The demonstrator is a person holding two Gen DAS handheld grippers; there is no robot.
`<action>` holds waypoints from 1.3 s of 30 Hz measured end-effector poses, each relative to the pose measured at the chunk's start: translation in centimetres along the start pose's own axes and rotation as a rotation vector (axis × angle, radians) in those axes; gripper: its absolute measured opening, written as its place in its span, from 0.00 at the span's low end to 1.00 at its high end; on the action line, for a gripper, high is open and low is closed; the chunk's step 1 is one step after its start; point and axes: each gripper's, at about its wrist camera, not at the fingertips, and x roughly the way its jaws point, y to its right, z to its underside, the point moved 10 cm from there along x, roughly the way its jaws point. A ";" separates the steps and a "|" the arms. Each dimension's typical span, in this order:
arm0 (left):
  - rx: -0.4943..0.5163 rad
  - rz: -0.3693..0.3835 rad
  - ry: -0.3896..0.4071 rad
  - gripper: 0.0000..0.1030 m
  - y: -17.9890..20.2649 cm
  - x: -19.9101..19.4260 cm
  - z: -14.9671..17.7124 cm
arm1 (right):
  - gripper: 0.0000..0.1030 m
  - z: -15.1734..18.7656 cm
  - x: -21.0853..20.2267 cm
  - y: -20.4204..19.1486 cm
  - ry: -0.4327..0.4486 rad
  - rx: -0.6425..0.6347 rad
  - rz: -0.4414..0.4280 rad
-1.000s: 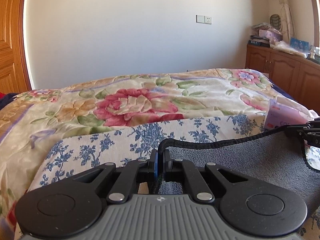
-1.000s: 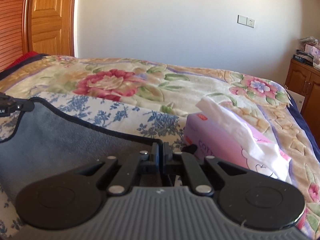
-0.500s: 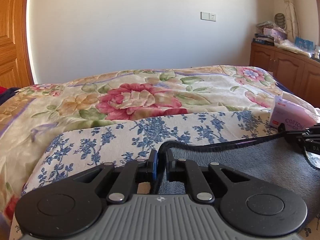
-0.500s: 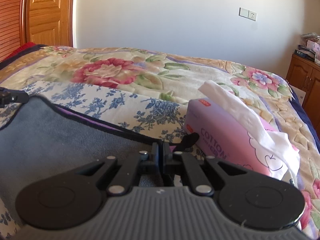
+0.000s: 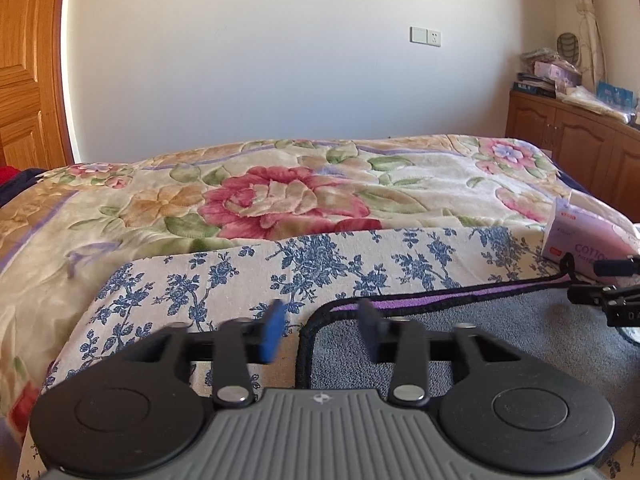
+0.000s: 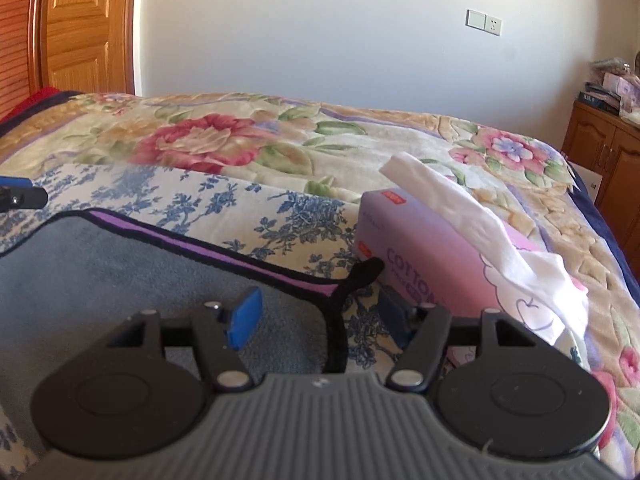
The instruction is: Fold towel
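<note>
A grey towel (image 5: 500, 332) with black trim and a purple underside lies folded on a blue-flowered cloth (image 5: 280, 272) on the bed. It also shows in the right wrist view (image 6: 120, 272). My left gripper (image 5: 322, 334) is open over the towel's near left corner, holding nothing. My right gripper (image 6: 320, 316) is open over the towel's near right corner, where a black hanging loop (image 6: 364, 270) sticks out. The left gripper's tip (image 6: 20, 196) shows at the far left of the right wrist view.
A purple tissue box (image 6: 440, 272) with a white tissue sticking out stands right of the towel, close to my right gripper; it also shows in the left wrist view (image 5: 588, 240). A flowered blanket (image 5: 300, 196) covers the bed. A wooden cabinet (image 5: 572, 136) stands at the right.
Both grippers were shut on the towel's corners and have lowered and opened. The towel edge now lies flat on the cloth.
</note>
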 end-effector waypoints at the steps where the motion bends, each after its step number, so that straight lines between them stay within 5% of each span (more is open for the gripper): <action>1: 0.000 -0.003 0.000 0.51 0.0 -0.1 -0.1 | 0.63 0.0 -0.3 -0.1 -0.001 0.002 -0.002; 5: 0.007 -0.017 0.005 0.70 0.2 -1.1 -0.7 | 0.68 -0.4 -1.9 -0.4 0.001 0.028 -0.009; 12: 0.042 -0.035 0.019 0.87 1.0 -3.4 -2.0 | 0.84 -1.4 -5.2 -1.0 0.029 0.068 -0.018; 20: 0.048 -0.034 0.023 0.93 1.6 -6.0 -2.6 | 0.97 -2.1 -7.8 -1.1 0.057 0.108 -0.015; 39: 0.039 -0.010 0.014 1.00 3.3 -9.8 -1.5 | 1.00 -1.3 -11.4 -2.3 0.070 0.100 0.010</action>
